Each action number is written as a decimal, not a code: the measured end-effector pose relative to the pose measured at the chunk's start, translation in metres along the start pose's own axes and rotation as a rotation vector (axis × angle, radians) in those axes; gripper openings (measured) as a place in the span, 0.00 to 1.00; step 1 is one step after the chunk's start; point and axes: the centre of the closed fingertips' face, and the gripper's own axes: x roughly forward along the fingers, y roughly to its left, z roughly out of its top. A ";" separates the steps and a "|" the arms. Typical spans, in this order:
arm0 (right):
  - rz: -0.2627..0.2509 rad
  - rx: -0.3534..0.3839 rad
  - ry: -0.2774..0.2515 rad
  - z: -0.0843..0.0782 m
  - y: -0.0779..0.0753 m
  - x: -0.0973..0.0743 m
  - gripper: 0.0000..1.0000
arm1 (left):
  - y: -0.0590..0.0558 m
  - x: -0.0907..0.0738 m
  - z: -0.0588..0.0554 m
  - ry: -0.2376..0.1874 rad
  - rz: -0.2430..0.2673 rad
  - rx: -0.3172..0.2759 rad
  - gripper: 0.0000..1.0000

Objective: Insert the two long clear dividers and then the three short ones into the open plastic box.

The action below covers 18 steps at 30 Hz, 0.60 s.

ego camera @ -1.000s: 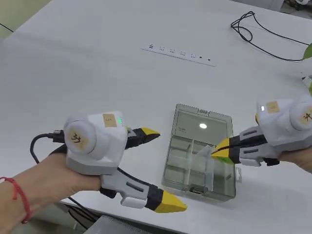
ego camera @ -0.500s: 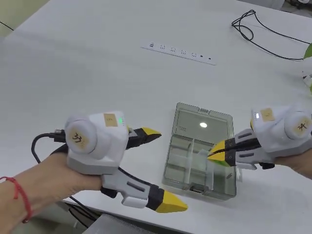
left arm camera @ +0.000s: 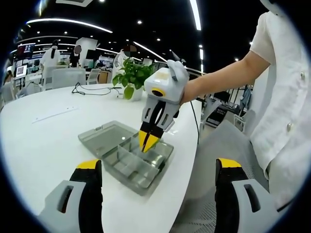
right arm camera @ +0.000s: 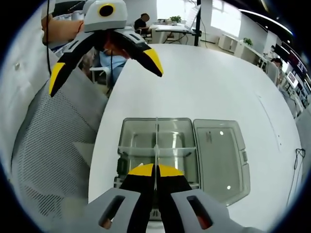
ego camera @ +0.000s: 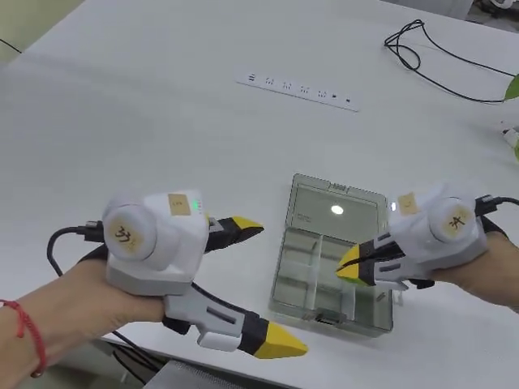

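The open clear plastic box (ego camera: 302,285) lies near the table's front edge, its lid (ego camera: 336,207) flat behind it. Clear dividers (ego camera: 318,250) stand inside the tray. My right gripper (ego camera: 350,267) is over the tray's right half, shut on a thin clear divider (right arm camera: 156,138) seen edge-on, which reaches down into the box (right arm camera: 138,138). My left gripper (ego camera: 261,285) hovers left of the box, open wide and holding nothing. In the left gripper view the right gripper (left arm camera: 148,141) points down into the box (left arm camera: 114,162) beyond my own left gripper (left arm camera: 158,167).
A white power strip (ego camera: 296,87) lies farther back on the white table (ego camera: 146,121). A black cable (ego camera: 438,57) loops at the back right, and a green plant (left arm camera: 131,77) stands beyond the box. The table edge (ego camera: 340,369) runs just in front of the box.
My right gripper has moved left and lower with the divider, now over the box's tray. The left gripper has barely shifted.
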 end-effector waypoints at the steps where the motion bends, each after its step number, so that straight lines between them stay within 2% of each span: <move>1: 0.000 -0.001 0.005 -0.001 0.000 0.001 0.02 | 0.000 0.000 -0.001 0.002 0.001 0.000 0.99; 18: 0.002 -0.052 0.090 -0.012 0.001 0.015 0.02 | 0.005 -0.002 -0.002 0.001 0.005 -0.004 0.99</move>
